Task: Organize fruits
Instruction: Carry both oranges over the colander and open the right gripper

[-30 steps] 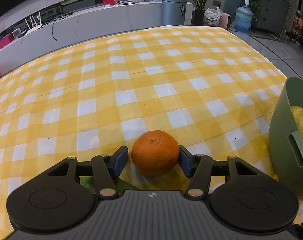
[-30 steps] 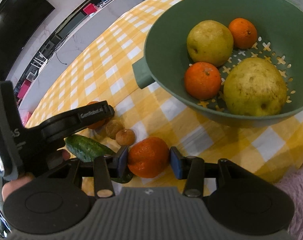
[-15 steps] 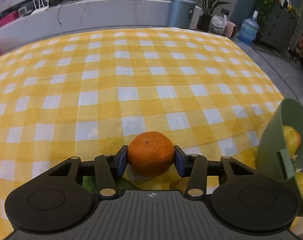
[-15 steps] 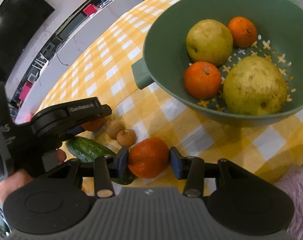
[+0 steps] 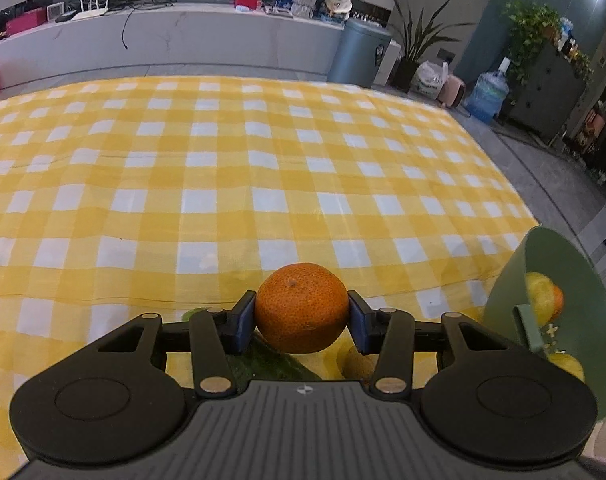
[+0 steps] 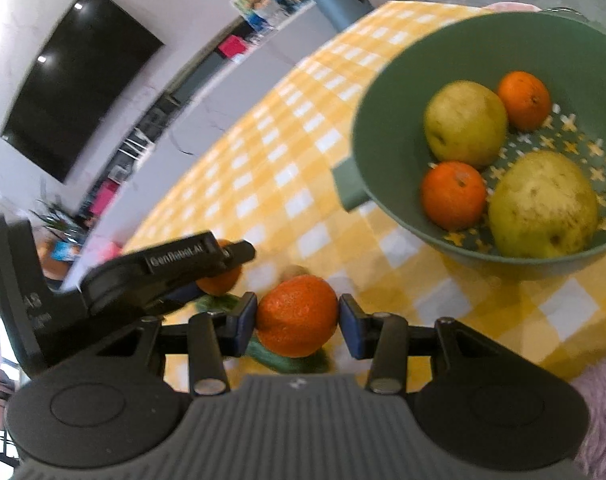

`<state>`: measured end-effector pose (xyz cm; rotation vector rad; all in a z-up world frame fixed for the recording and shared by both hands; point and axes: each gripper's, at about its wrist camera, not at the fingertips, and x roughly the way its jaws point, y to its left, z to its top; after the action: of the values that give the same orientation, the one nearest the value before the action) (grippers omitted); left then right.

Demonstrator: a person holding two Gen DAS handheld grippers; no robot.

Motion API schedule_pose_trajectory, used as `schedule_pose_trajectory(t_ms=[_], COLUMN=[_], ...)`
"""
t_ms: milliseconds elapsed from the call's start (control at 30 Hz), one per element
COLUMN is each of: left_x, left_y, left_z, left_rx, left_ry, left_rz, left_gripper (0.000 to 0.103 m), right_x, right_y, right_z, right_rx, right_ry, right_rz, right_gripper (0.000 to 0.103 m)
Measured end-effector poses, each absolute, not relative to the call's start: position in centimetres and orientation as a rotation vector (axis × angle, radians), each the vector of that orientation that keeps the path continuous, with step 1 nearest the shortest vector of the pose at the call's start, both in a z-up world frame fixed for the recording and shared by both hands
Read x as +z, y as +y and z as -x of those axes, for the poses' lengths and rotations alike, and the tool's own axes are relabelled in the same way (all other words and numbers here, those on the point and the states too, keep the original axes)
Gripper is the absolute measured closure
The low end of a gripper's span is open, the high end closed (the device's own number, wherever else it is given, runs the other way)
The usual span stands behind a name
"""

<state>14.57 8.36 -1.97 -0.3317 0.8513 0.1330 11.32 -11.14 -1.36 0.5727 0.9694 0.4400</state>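
My left gripper (image 5: 301,316) is shut on an orange tangerine (image 5: 301,308) and holds it above the yellow checked cloth. It also shows in the right wrist view (image 6: 219,268) at the left. My right gripper (image 6: 298,318) is shut on a second tangerine (image 6: 297,315), lifted off the cloth. The green colander bowl (image 6: 387,104) stands to the right with two pears (image 6: 465,122) and two tangerines (image 6: 453,195) in it. Its side shows in the left wrist view (image 5: 563,264).
A green cucumber (image 6: 291,360) lies on the cloth under the grippers, also in the left wrist view (image 5: 271,362). A small brown fruit (image 6: 295,270) lies beyond it. The cloth (image 5: 223,168) stretches far ahead; a counter (image 5: 183,44) lies behind.
Both grippers have closed on their tangerines and lifted them off the cloth. The right wrist view has swung up, and the bowl now sits farther right.
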Motion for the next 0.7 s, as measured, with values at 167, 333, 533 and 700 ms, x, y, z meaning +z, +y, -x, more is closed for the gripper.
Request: schedule_pose_trajectory(t_ms=[167,333,533,700], left_x=[-0.6,1.0,2.9,3.7], left_y=[8.6,8.1,5.6,3.2], left_z=[-12.8,-10.8,-10.0,-10.0], left_rx=[0.105,0.02,-0.1,-0.211], left_ry=[0.797,0.734,0.693,0.676], left_rz=[0.392,0.448,0.45,0.455], left_gripper=[0.05,0.05,0.05,0.05], right_x=[-0.1,2.2,3.9,3.0], right_y=[-12.2,-14.9,-17.7,-20.2], right_z=[-10.8,-9.2,-8.2,-8.8], right_rx=[0.521,0.485,0.262,0.125], right_ry=[0.869,0.667,0.532,0.57], right_rz=[-0.652,-0.671,-0.525,-0.605], right_gripper=[0.061,0.061,0.061,0.061])
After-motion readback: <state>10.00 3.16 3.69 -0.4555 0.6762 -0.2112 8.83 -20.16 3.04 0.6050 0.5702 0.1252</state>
